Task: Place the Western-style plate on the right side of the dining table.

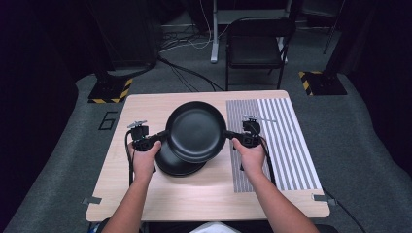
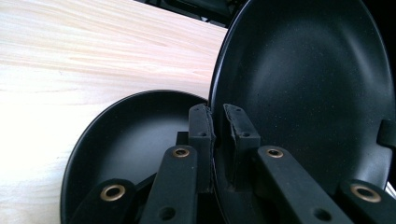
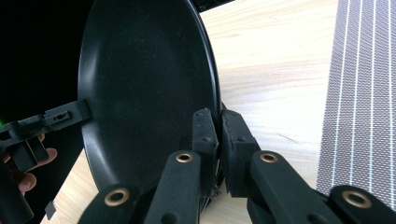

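Observation:
A black plate (image 1: 196,131) is held up above the table between both hands. My left gripper (image 1: 165,133) is shut on its left rim, and my right gripper (image 1: 227,134) is shut on its right rim. In the left gripper view the jaws pinch the lifted plate (image 2: 303,88) at its edge, my left gripper (image 2: 218,122) closed tight. In the right gripper view my right gripper (image 3: 218,128) clamps the lifted plate's (image 3: 144,79) rim. A second black plate (image 1: 177,164) lies on the wooden table (image 1: 145,189) beneath the lifted one; the second plate (image 2: 126,144) sits just below the jaws.
A grey striped mat (image 1: 277,141) covers the table's right part; the mat (image 3: 364,93) also lies close to my right gripper. Beyond the table stand a black chair (image 1: 255,46), cables on the floor and two stands with yellow-black bases (image 1: 109,90).

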Action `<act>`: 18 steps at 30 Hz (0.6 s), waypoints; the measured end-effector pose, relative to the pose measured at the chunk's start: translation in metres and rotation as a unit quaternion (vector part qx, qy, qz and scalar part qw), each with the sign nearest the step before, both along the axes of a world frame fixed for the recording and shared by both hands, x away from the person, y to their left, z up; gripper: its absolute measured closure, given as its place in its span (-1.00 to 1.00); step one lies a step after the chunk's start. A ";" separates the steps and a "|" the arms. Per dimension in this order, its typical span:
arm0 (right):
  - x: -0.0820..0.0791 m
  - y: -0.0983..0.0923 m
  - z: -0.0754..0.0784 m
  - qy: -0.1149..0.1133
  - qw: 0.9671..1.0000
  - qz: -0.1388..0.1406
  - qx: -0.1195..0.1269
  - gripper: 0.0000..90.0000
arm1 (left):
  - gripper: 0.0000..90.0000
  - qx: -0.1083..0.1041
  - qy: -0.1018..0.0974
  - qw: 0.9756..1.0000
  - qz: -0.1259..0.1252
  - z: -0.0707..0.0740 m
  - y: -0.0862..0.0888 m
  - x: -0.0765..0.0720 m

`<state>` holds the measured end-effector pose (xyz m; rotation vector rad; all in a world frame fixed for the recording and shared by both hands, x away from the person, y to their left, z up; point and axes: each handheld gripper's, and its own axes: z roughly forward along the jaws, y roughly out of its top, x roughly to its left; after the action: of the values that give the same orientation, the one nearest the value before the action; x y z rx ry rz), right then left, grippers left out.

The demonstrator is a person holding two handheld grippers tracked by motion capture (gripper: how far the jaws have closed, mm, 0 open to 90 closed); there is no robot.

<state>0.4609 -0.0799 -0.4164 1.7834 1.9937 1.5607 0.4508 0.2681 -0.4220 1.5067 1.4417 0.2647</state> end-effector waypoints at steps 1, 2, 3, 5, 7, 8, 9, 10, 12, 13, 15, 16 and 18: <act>0.000 0.000 0.000 0.000 1.000 0.000 0.000 0.89 | 0.83 0.000 0.000 1.000 0.000 0.000 0.000 0.000; 0.000 -0.001 0.000 -0.001 1.000 -0.001 0.000 0.89 | 0.83 -0.001 -0.001 1.000 -0.005 0.001 -0.002 0.002; -0.001 -0.003 0.001 -0.001 1.000 -0.003 0.003 0.89 | 0.83 -0.002 0.000 1.000 -0.007 0.001 -0.003 0.002; -0.001 -0.006 0.001 -0.003 1.000 -0.006 0.004 0.89 | 0.83 -0.004 -0.003 1.000 -0.009 0.002 -0.006 0.004; -0.002 -0.009 0.002 -0.004 1.000 -0.010 0.005 0.89 | 0.83 -0.002 -0.003 1.000 -0.012 0.003 -0.009 0.005; -0.003 -0.011 0.002 -0.003 1.000 -0.012 0.004 0.89 | 0.83 -0.001 -0.004 1.000 -0.015 0.003 -0.010 0.005; -0.003 -0.012 0.002 -0.004 1.000 -0.013 0.005 0.89 | 0.83 -0.001 -0.004 1.000 -0.017 0.004 -0.012 0.006; -0.004 -0.014 0.003 -0.005 1.000 -0.015 0.004 0.89 | 0.83 0.002 -0.006 1.000 -0.019 0.004 -0.014 0.007; -0.005 -0.017 0.003 -0.005 1.000 -0.018 0.005 0.89 | 0.83 0.008 -0.010 1.000 -0.022 0.006 -0.017 0.007; -0.005 -0.018 0.003 -0.005 1.000 -0.020 0.005 0.89 | 0.83 0.008 -0.011 1.000 -0.023 0.007 -0.019 0.008; -0.006 -0.022 0.003 -0.006 1.000 -0.024 0.007 0.89 | 0.83 0.007 -0.011 1.000 -0.027 0.008 -0.022 0.009; -0.007 -0.023 0.003 -0.006 1.000 -0.025 0.009 0.89 | 0.83 0.007 -0.012 1.000 -0.026 0.009 -0.024 0.009; -0.008 -0.027 0.004 -0.006 1.000 -0.028 0.010 0.89 | 0.83 0.012 -0.015 0.999 -0.030 0.011 -0.027 0.010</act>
<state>0.4531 -0.1064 -0.4124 1.8153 1.9124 1.5757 0.4612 0.2408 -0.4115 1.5571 1.3709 0.2674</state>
